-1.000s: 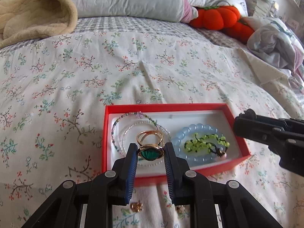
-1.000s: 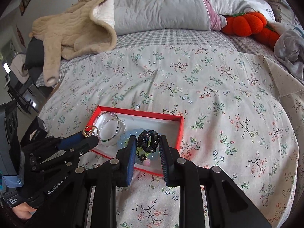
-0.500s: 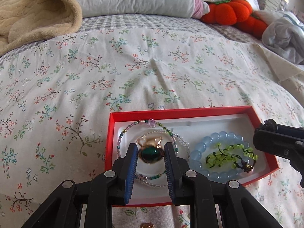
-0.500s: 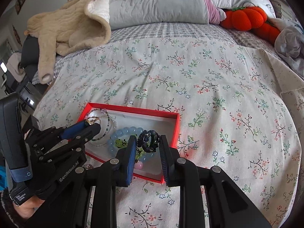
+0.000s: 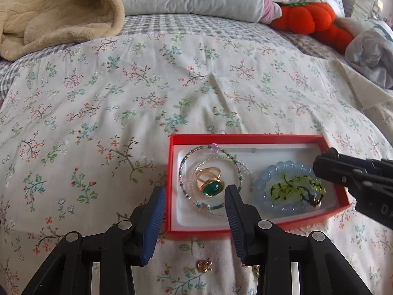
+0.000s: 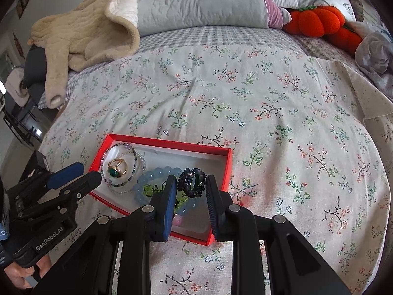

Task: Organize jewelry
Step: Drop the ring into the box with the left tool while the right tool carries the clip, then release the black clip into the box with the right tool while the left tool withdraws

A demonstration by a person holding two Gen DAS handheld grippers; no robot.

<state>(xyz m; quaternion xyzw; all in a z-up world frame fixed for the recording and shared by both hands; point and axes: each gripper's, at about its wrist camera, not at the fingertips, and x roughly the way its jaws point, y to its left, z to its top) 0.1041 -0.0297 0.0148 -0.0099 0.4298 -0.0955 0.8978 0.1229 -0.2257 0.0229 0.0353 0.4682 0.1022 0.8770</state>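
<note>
A red jewelry box (image 5: 245, 138) (image 6: 172, 143) with a white lining lies on the floral bedspread. In its left half a gold ring with a green stone (image 5: 208, 182) (image 6: 117, 168) lies inside thin beaded bracelets (image 5: 216, 152). In its right half lie a blue bead bracelet (image 5: 282, 169) (image 6: 157, 173) and a green beaded piece (image 5: 294, 189). My left gripper (image 5: 195, 196) is open and empty just in front of the ring. My right gripper (image 6: 192, 184) is shut on a dark beaded ring (image 6: 192, 181), held over the box's right end.
Small gold earrings (image 5: 205, 265) lie on the bedspread in front of the box, between my left fingers. A beige blanket (image 6: 81, 27), grey pillow (image 6: 196, 0), orange pumpkin cushions (image 6: 316, 22) and crumpled clothes (image 5: 368, 49) line the far side of the bed.
My left gripper opened and let the green-stone ring drop into the box among the beaded bracelets. My right gripper, still holding the dark ring, drifted over the box's right end.
</note>
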